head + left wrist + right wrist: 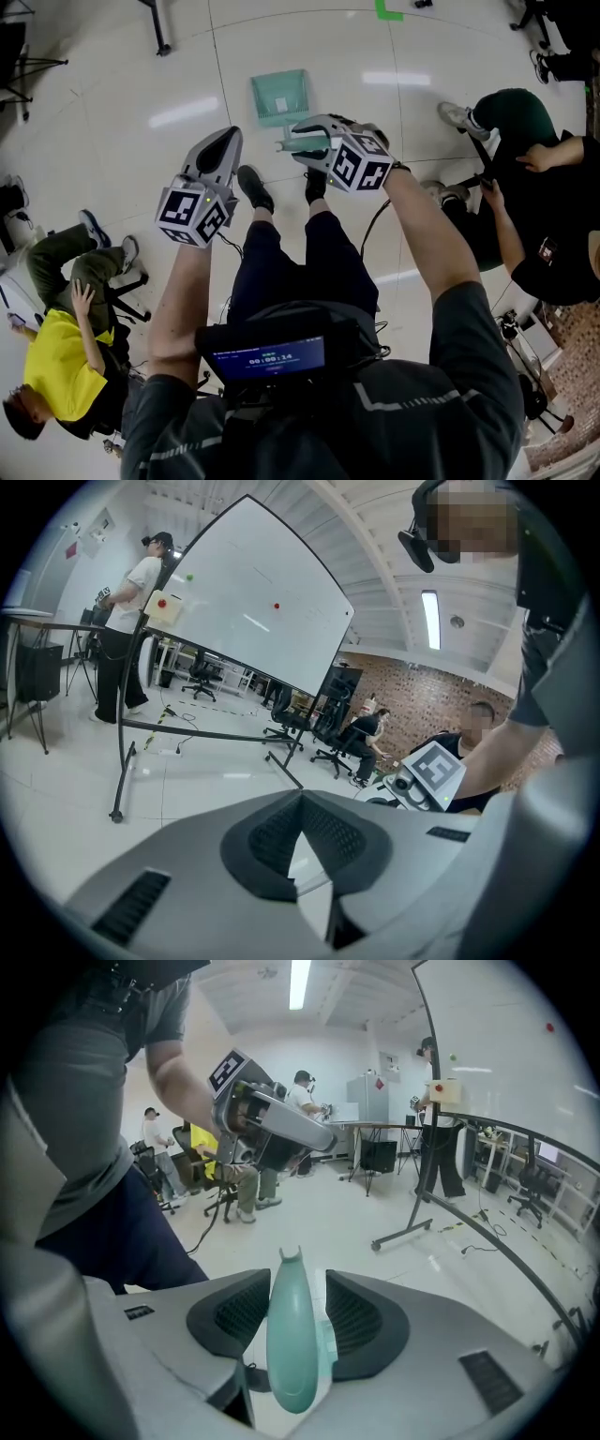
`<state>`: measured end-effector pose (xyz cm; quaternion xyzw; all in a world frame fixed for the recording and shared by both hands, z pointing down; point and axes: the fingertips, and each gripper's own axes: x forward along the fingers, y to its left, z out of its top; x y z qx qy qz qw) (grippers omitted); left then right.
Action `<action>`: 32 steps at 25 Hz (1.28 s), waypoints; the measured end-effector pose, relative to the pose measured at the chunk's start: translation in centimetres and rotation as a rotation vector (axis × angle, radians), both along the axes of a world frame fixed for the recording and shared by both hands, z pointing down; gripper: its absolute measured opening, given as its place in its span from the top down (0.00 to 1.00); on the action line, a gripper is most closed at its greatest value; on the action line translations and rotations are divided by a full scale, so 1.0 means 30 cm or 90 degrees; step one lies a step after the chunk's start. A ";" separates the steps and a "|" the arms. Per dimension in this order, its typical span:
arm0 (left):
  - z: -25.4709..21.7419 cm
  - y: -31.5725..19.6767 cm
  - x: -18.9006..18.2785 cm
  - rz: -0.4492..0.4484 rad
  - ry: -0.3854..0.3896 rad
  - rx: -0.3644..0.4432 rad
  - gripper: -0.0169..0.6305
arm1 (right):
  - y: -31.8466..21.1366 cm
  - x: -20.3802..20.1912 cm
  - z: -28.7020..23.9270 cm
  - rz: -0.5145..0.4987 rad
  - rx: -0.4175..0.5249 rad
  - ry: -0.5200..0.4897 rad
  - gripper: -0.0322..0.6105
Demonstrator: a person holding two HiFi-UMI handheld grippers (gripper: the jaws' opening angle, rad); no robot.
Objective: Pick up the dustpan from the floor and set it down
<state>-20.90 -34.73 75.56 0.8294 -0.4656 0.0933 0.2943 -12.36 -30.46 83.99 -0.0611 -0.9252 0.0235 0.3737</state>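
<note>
A teal dustpan [278,97] lies on the pale floor just ahead of the person's feet. Its teal handle [291,1335] stands between the jaws of my right gripper [302,141], tip pointing away from the camera. In the right gripper view the right gripper [298,1275] is open: floor shows between the handle and the right-hand pad, so the pads do not press on it. My left gripper [228,139] hovers beside it to the left, apart from the dustpan. In the left gripper view the left gripper [302,797] has its tips together and holds nothing.
A seated person in a yellow shirt [56,366] is at lower left, and another in dark clothes [534,187] at right. A wheeled whiteboard [253,602] and office chairs [281,728] stand on the floor. Green tape [387,11] marks the floor far ahead.
</note>
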 end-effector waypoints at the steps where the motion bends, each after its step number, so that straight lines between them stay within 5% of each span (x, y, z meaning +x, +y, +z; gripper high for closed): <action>1: -0.020 0.001 0.004 0.001 0.000 0.003 0.92 | 0.002 0.004 -0.023 0.005 -0.001 -0.004 0.60; 8: -0.299 -0.046 -0.002 -0.010 0.004 0.055 0.92 | -0.076 -0.007 -0.403 0.081 0.019 -0.091 0.61; 12: -0.617 -0.037 0.014 -0.003 0.004 0.100 0.92 | -0.131 0.007 -0.842 0.176 0.026 -0.200 0.71; 18: -1.185 0.032 0.006 -0.011 0.004 0.210 0.92 | -0.105 0.031 -1.475 0.236 0.096 -0.318 0.77; 22: -1.464 0.162 0.017 -0.040 -0.025 0.234 0.92 | -0.027 0.114 -1.812 0.335 0.052 -0.422 0.86; 26: -1.682 0.232 0.027 -0.057 -0.022 0.292 0.92 | 0.018 0.166 -2.029 0.358 0.095 -0.467 0.86; 32: -1.840 0.278 0.025 -0.074 -0.012 0.317 0.92 | 0.057 0.193 -2.141 0.382 0.108 -0.447 0.90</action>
